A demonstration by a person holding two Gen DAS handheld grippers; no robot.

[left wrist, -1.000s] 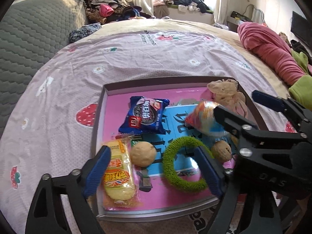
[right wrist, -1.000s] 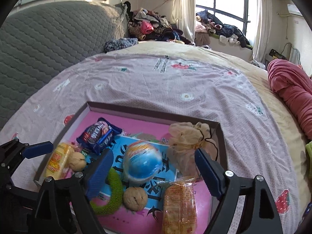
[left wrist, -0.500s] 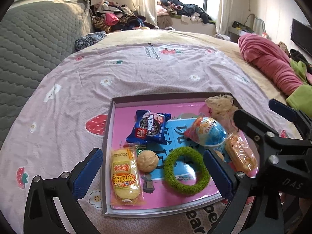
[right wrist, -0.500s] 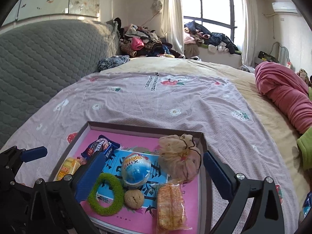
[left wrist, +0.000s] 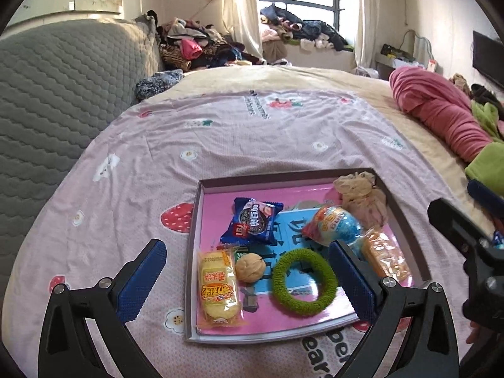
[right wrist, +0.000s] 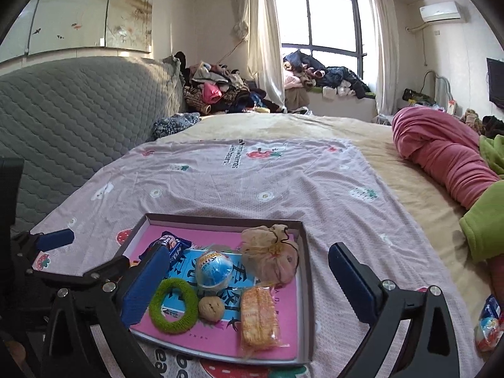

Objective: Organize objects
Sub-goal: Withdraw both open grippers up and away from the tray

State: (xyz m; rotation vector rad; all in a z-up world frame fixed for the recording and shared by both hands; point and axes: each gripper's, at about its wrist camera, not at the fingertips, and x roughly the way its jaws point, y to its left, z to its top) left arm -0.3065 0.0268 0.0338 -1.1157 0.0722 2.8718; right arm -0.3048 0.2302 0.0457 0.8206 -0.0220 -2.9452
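Change just made: I am drawing both grippers up and back from the tray (left wrist: 192, 245); a second ago they were hanging low over its contents, and now the whole tray is sitting below and ahead of them.
Left gripper (left wrist: 249, 278): I am holding it wide apart with nothing between the blue pads, one finger (left wrist: 141, 280) hanging over the bedsheet (left wrist: 252, 138) to the left of the tray, the other over the tray's right part.
Right gripper (right wrist: 249, 286): I am holding it spread open and empty as well, framing the tray from above.
Task items: all are lying inside the tray, namely the blue cookie packet (left wrist: 253, 220), yellow snack pack (left wrist: 218, 289), walnut (left wrist: 250, 267), green ring (left wrist: 304, 280), toy egg (left wrist: 335, 225), beige pouch (left wrist: 362, 193) and orange cracker pack (right wrist: 258, 319).
Second walnut: it is showing in the right view (right wrist: 211, 307), just beside the green ring and the cracker pack.
Difference from earlier frame: the toy egg was blurred and sitting between the right fingers; now it is resting sharp and free on the tray's blue panel.
Meaning for the task: I am judging the tray loading near complete, possibly finished.
Outstanding: one wrapped item (right wrist: 488, 330) is lying off the tray at the far right edge; I cannot identify it.
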